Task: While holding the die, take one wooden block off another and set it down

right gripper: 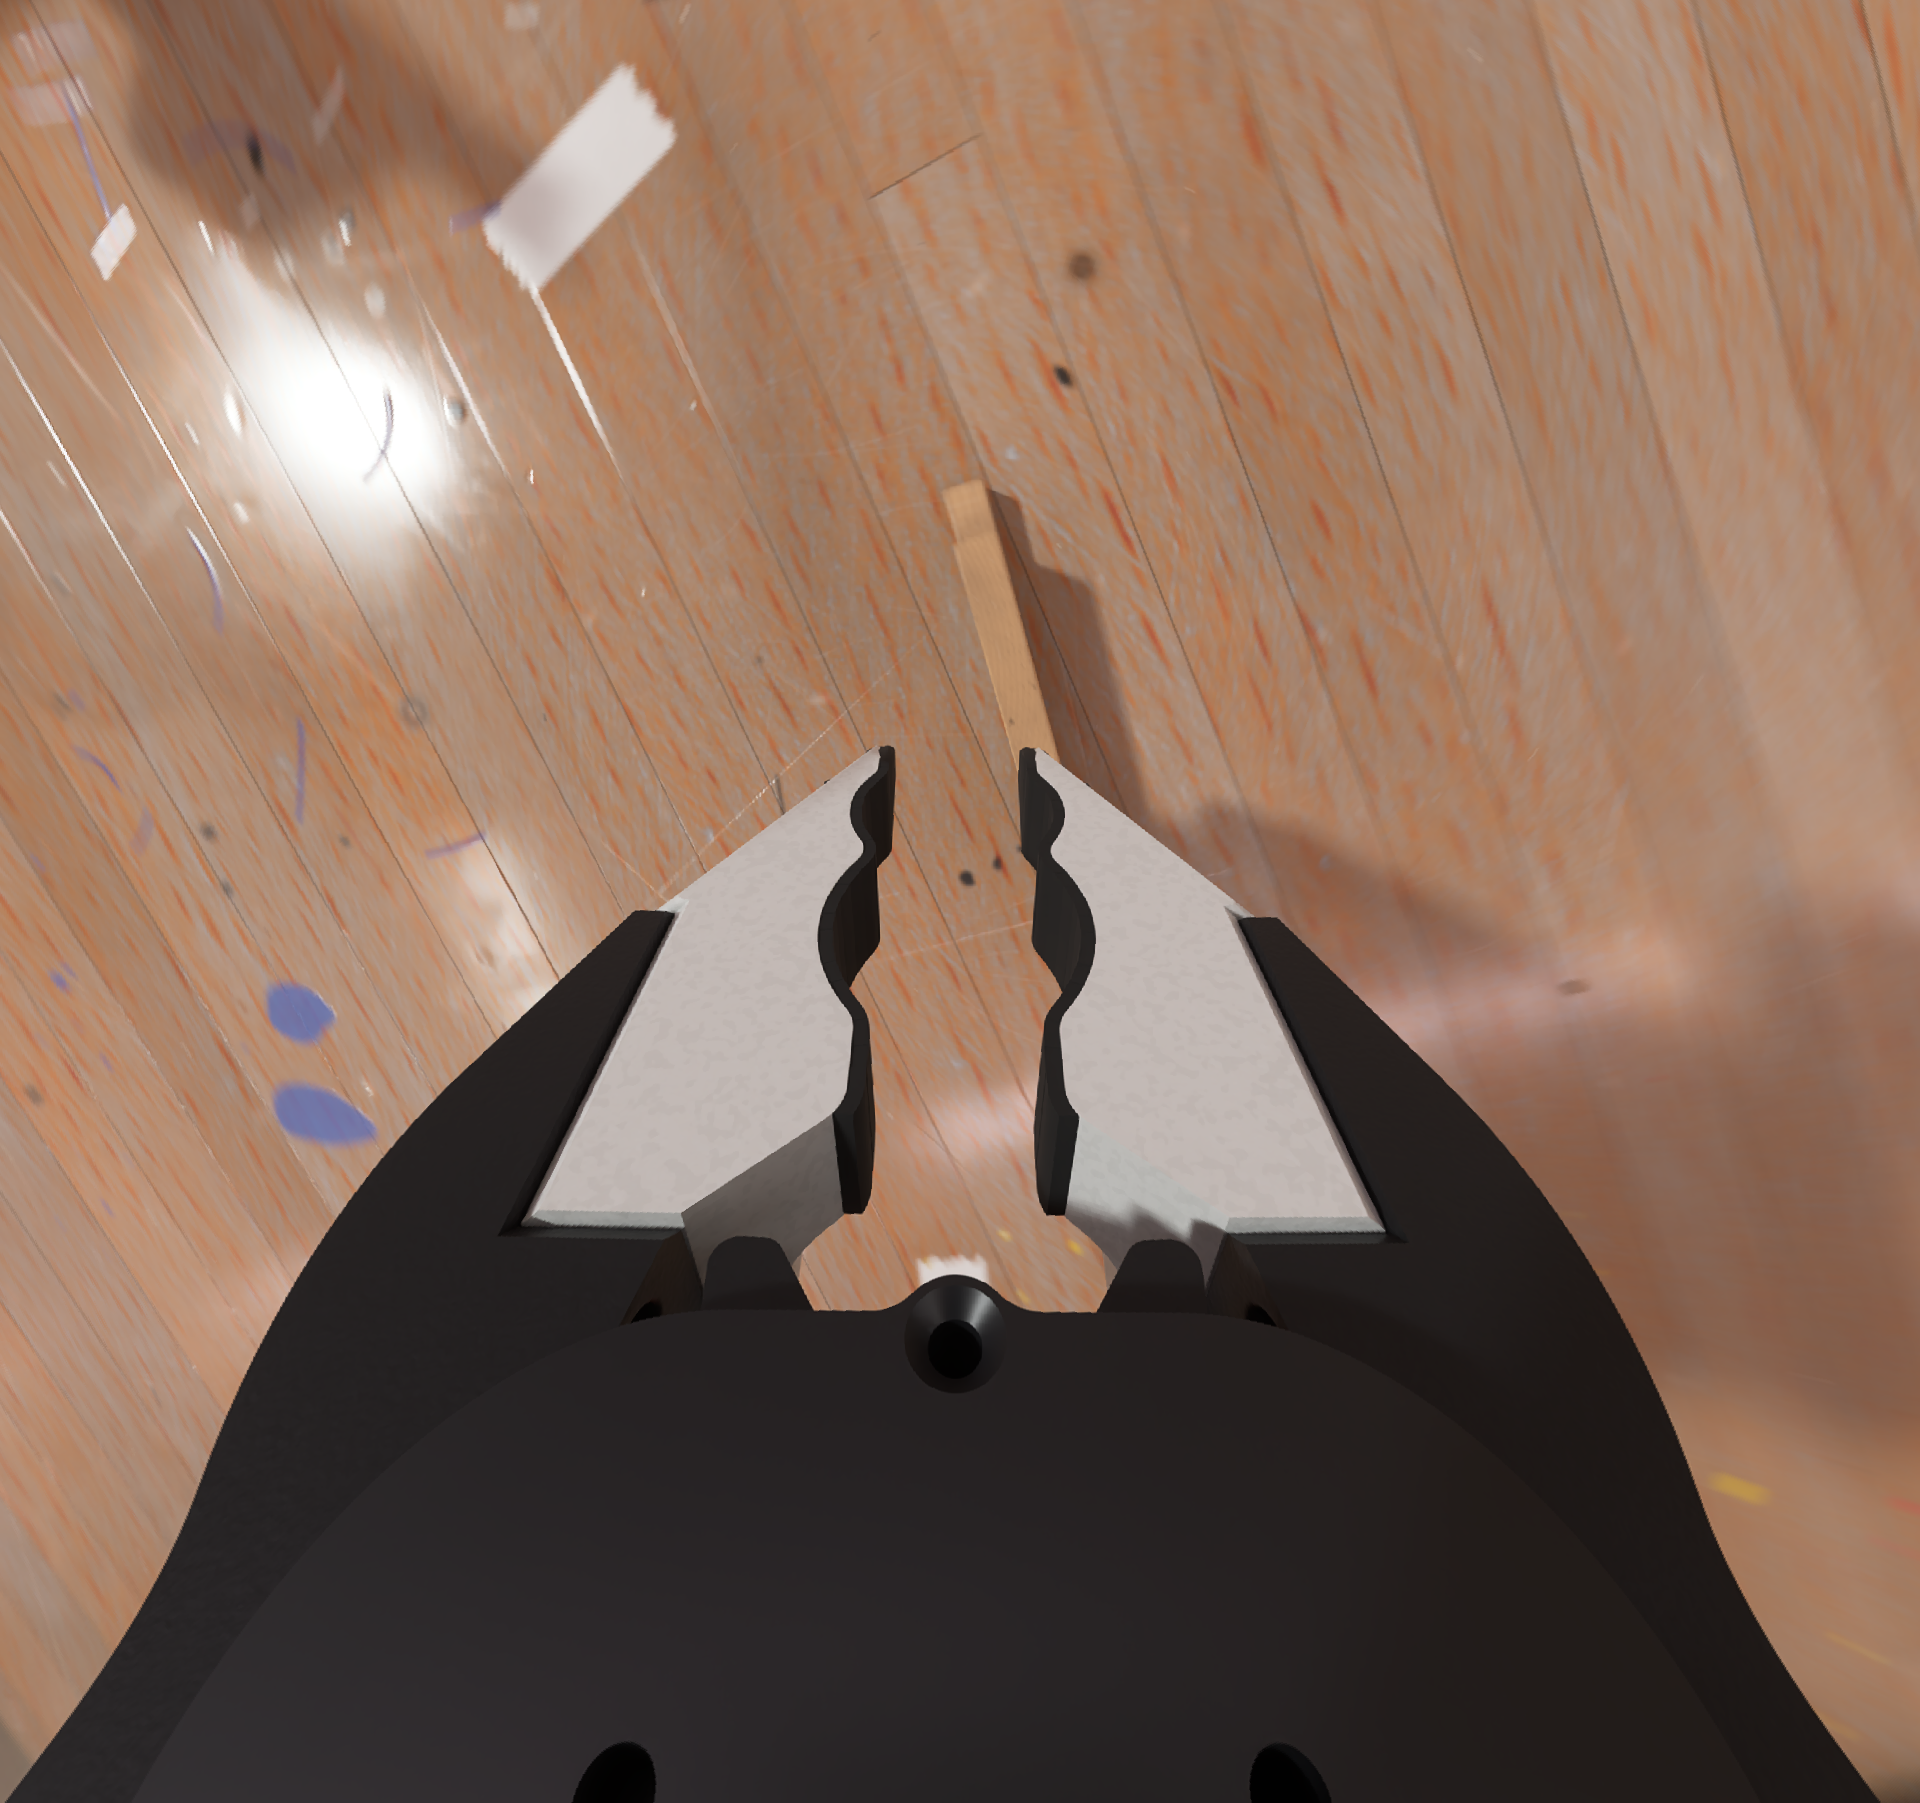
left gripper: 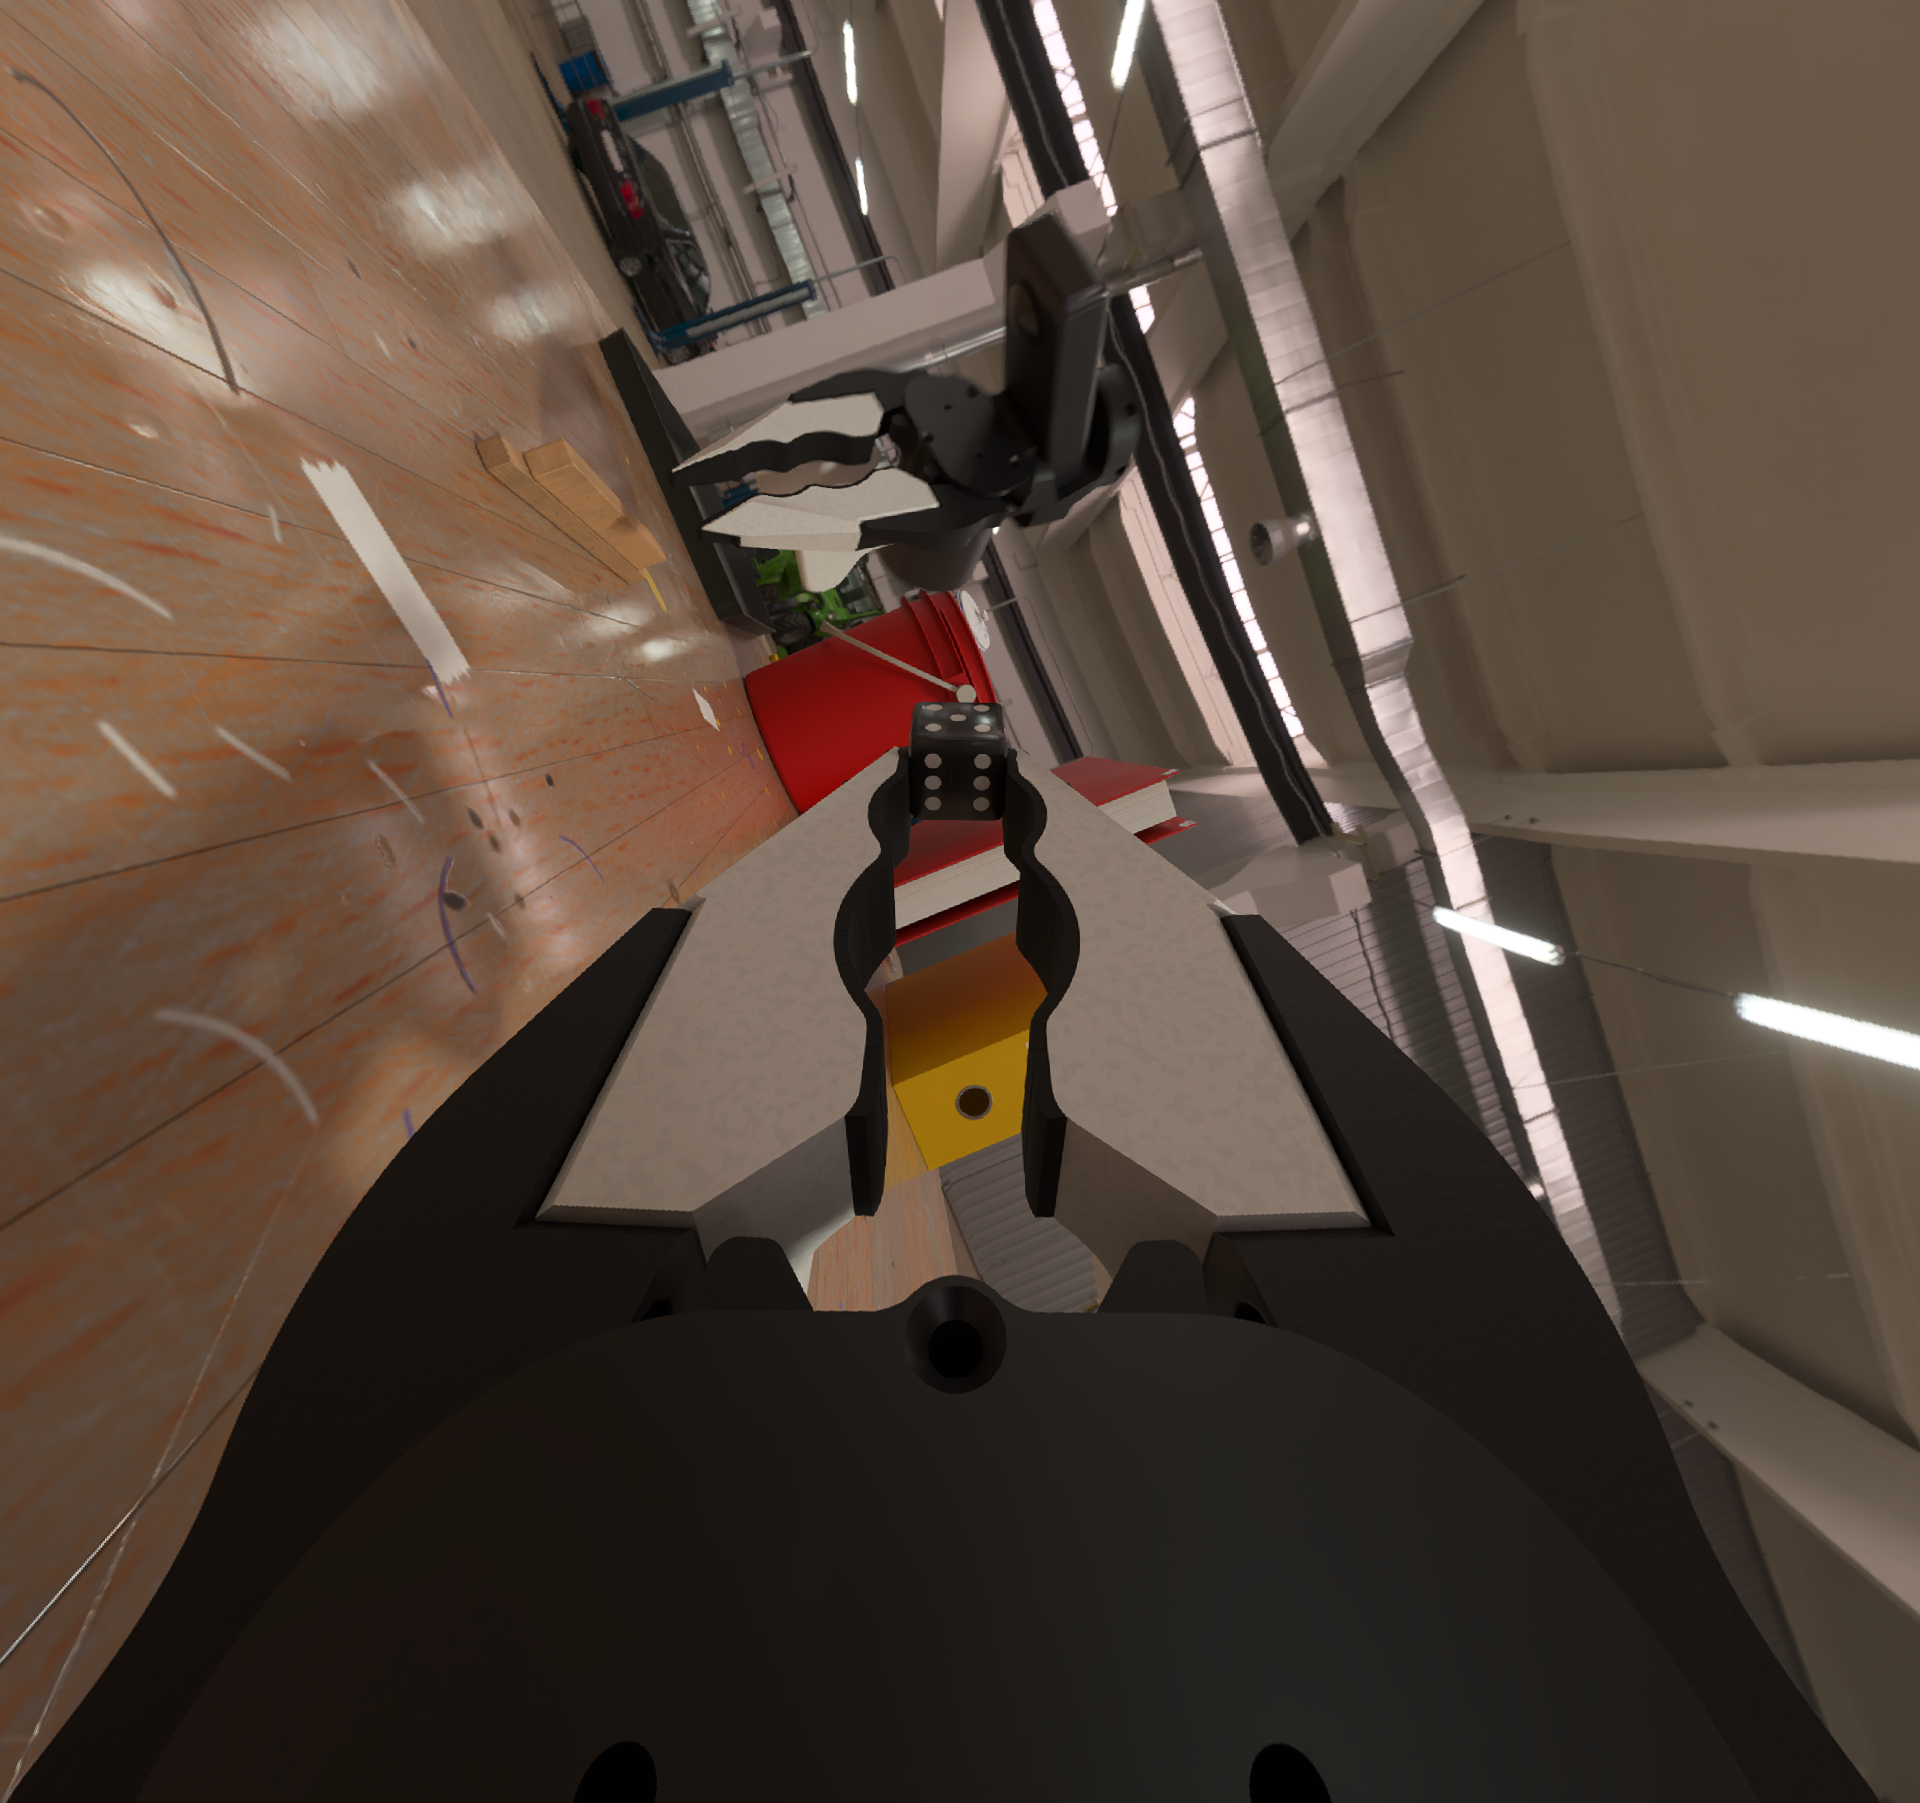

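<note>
My left gripper [left gripper: 956,766] is shut on a black die with white pips [left gripper: 958,761], pinched at the fingertips and held above the table. In the left wrist view two light wooden blocks [left gripper: 577,496] lie together on the wooden table [left gripper: 260,714]; I cannot tell whether one rests on the other. My right gripper [left gripper: 694,503] hangs close above them, open and empty. In the right wrist view my right gripper [right gripper: 956,766] is open, and a wooden block [right gripper: 992,610] lies on the table just beyond its right fingertip [right gripper: 1034,766].
A red bucket [left gripper: 862,714], a red book [left gripper: 1112,797] and a yellow block with a hole [left gripper: 966,1078] stand past the left gripper. A strip of white tape [right gripper: 582,184] is stuck to the table. Blue paint spots [right gripper: 301,1015] mark the wood.
</note>
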Tool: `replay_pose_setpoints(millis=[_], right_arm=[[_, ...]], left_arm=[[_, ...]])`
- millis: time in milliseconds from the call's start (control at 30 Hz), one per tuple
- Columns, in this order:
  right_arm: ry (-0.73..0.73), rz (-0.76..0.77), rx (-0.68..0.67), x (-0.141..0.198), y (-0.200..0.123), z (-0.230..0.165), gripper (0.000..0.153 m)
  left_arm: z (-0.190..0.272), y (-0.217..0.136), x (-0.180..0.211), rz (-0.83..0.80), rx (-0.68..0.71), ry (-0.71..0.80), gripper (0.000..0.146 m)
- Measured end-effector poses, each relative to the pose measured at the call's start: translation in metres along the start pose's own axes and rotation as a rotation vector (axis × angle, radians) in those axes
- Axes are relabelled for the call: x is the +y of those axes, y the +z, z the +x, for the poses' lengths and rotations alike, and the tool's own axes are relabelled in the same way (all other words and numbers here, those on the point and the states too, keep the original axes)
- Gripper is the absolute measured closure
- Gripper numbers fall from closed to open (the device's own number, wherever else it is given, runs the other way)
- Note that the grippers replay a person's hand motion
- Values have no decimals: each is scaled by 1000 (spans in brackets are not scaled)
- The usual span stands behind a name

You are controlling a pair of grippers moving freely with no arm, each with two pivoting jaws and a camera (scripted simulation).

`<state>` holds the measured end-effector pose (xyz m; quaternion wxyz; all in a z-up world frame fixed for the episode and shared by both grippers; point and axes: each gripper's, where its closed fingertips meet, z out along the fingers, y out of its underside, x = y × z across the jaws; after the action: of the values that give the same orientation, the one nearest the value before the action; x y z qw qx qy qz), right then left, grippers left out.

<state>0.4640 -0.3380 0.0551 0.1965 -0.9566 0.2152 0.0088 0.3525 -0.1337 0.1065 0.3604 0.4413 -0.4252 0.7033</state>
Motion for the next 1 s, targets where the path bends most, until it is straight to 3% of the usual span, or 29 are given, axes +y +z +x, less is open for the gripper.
replay_pose_setpoints(millis=[100, 233, 400, 600, 1000], right_arm=[[129, 208, -19, 18, 5, 10, 128], [48, 346, 40, 25, 12, 18, 128], [-97, 369, 51, 20, 29, 21, 127], [-202, 380, -37, 16, 37, 18, 128], [-271, 446, -120, 21, 34, 19, 133]], left_arm=[[-1, 1, 1, -12, -5, 1, 130], [-1, 1, 1, -10, -7, 5, 130], [-1, 2, 2, -10, -13, 29, 130], [-1, 2, 1, 5, -23, 49, 130], [-9, 13, 2, 33, -49, 37, 130]])
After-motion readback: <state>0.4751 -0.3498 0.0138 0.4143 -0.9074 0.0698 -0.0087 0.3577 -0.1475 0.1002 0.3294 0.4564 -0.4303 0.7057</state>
